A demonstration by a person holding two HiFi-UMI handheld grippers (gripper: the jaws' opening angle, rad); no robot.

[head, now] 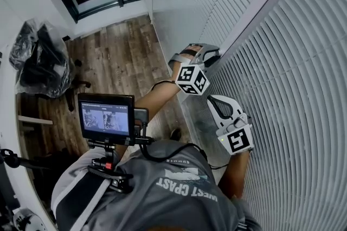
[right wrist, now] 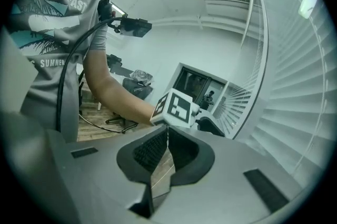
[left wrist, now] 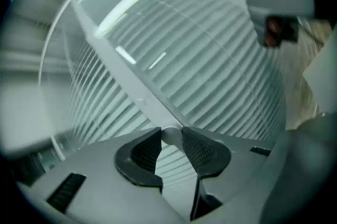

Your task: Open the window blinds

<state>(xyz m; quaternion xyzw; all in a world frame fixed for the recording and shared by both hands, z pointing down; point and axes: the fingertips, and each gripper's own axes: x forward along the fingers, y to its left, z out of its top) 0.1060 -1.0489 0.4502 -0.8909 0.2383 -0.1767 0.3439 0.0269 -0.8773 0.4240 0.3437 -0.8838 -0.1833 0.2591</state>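
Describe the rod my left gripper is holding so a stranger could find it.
Start at the white slatted blinds. A pale wand hangs in front of them, its rounded end pinched in the left gripper. Unlike the slats, it is one smooth rod crossing them.

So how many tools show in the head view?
2. The left tool grips a white wand at the blinds; the right tool sits lower, nearer the person, shut and empty.

The person's grey T-shirt (head: 162, 208) reads "WEST COAST", upside down at six o'clock in the head view, with "SUMMER" printed small beside it.
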